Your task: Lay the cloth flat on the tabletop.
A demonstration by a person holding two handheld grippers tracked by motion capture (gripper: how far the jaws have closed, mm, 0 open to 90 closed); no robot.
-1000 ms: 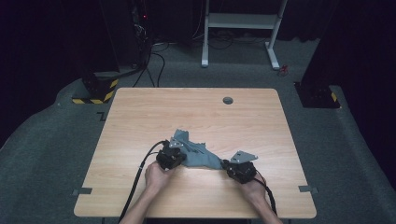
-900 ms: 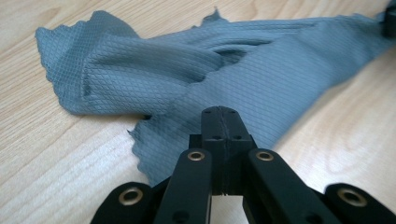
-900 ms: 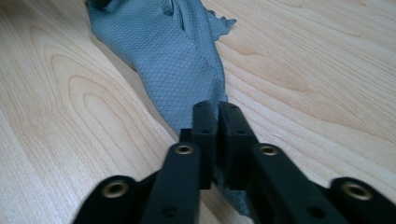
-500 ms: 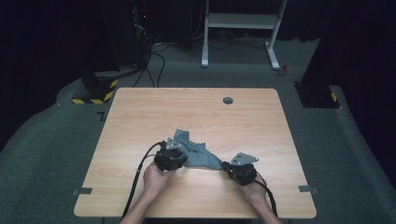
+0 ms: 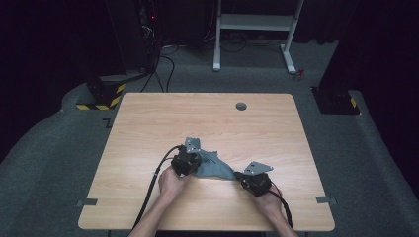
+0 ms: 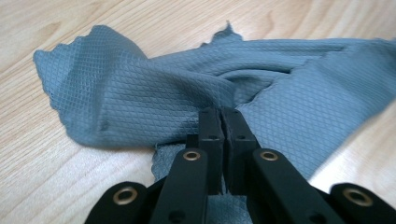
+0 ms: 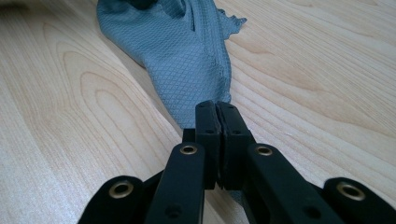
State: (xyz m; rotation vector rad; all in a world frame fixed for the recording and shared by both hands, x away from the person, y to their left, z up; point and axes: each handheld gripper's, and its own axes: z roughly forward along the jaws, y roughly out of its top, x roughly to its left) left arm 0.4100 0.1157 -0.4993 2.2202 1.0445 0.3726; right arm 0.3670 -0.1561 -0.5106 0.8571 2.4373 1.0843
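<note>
That blue-grey waffle-weave cloth (image 5: 213,167) near the front of the wooden table (image 5: 148,118) looks light, floppy and grippy, so pinching corners is right: left gripper (image 6: 222,122) and right gripper (image 7: 217,116) are each clamped on an edge.

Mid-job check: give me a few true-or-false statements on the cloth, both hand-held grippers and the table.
1. The left hand-held gripper is shut on the grey cloth. True; its jaws have just been closing with cloth between them.
2. The right hand-held gripper stands wide open above the cloth. False: its jaws are pinched together at a cloth end.
3. The cloth lies flat and fully spread. False: it is bunched and folded between the two grippers.
4. The table is light wood. True.
5. The cloth hangs over the table's far edge. False: it lies near the person's side.
</note>
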